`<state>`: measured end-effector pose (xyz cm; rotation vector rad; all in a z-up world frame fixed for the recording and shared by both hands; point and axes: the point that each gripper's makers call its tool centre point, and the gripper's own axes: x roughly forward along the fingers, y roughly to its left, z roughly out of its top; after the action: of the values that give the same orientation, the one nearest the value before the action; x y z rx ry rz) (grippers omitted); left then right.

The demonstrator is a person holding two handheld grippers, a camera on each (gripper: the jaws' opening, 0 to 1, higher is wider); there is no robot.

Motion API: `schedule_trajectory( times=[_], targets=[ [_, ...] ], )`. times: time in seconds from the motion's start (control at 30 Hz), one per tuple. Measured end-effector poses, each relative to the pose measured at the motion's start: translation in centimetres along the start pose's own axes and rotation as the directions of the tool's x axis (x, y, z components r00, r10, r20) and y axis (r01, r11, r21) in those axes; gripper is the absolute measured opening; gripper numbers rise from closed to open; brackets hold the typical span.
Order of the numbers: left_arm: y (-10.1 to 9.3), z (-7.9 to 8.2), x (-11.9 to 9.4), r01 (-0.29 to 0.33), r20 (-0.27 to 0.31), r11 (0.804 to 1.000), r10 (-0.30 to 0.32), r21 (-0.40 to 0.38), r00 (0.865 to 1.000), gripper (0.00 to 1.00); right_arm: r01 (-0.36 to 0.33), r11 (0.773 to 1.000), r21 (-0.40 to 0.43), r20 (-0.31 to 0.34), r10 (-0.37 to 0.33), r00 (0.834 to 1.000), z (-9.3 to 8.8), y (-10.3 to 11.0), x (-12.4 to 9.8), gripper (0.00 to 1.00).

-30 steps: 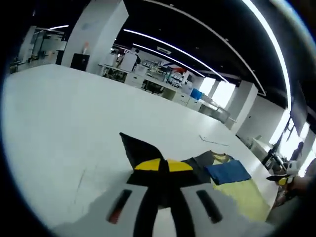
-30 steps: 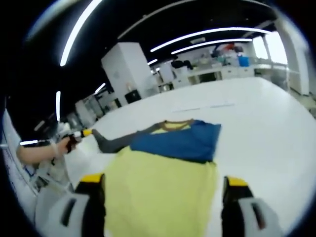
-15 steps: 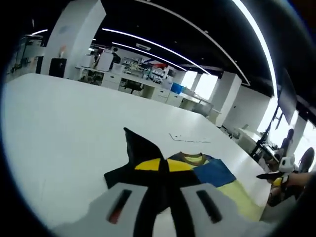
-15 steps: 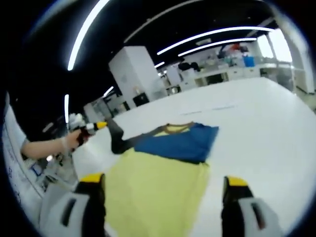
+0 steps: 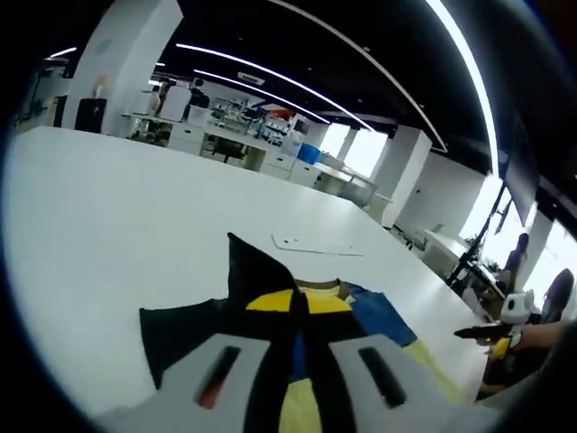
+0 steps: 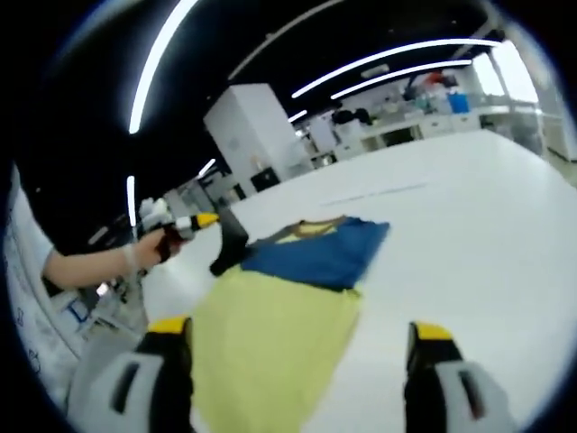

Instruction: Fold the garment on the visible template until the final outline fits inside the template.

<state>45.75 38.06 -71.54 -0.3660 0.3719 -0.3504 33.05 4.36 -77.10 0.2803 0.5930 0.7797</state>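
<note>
Pinching the dark sleeve (image 5: 236, 275) between closed jaws, the left tool (image 5: 298, 311) held it lifted over the white tabletop (image 5: 108, 216). Ahead of the open right tool (image 6: 297, 347), the garment (image 6: 287, 298) stretched lengthwise, collar away.

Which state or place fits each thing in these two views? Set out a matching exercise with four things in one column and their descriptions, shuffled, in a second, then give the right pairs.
Column 1
1. left tool
2. right tool
3. dark sleeve
4. blue panel

Column 2
A. lies flat on the white table, beside the collar
B. jaws wide apart, nothing between them
C. shut on cloth, lifted off the table
D. pulled up from the garment by a tool

Pairs: 1-C, 2-B, 3-D, 4-A
</note>
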Motion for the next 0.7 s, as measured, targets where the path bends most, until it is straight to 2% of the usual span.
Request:
schedule_trajectory(
  times=[0.07,0.1,0.27,0.33,0.37,0.43,0.6,0.67,0.7],
  targets=[
    [-2.0,-0.2,1.1,0.012,0.004,1.000,-0.011,-0.007,1.000,0.00,-0.009,1.000,0.006,0.001,0.009,1.000,0.1,-0.2,0.2,0.99],
    [-2.1,-0.3,1.2,0.017,0.005,1.000,-0.017,-0.011,1.000,0.00,-0.013,1.000,0.005,0.001,0.013,1.000,0.2,-0.3,0.3,0.99],
    [-5.1,-1.2,3.1,0.055,0.008,0.998,-0.055,-0.028,0.998,0.00,-0.028,1.000,0.008,0.003,0.028,1.000,0.3,-1.3,0.9,0.99],
    [-5.5,-1.4,3.9,0.079,0.007,0.996,-0.079,-0.038,0.997,0.00,-0.029,1.000,0.009,0.006,0.029,1.000,0.3,-1.4,1.0,0.99],
    [-6.8,-1.6,4.7,0.093,0.001,0.995,-0.093,-0.042,0.996,0.00,-0.031,0.999,0.015,0.012,0.031,0.999,0.3,-1.4,1.1,0.99],
    [-7.9,-2.3,5.4,0.107,-0.012,0.993,-0.108,-0.042,0.994,0.00,-0.031,0.999,0.020,0.016,0.031,0.999,0.2,-1.3,1.1,0.99],
    [-10.1,-4.1,7.3,0.148,-0.045,0.988,-0.149,-0.035,0.988,0.00,-0.025,0.999,0.038,0.024,0.024,0.999,-0.4,-1.9,0.8,0.98],
    [-10.1,-4.8,8.3,0.166,-0.056,0.985,-0.168,-0.043,0.984,0.00,-0.019,0.999,0.047,0.026,0.018,0.999,-0.7,-2.0,0.5,0.98],
    [-10.9,-5.0,8.8,0.172,-0.065,0.984,-0.175,-0.045,0.982,0.00,-0.015,0.999,0.049,0.026,0.014,1.000,-0.9,-2.0,0.3,0.98]
  ],
)
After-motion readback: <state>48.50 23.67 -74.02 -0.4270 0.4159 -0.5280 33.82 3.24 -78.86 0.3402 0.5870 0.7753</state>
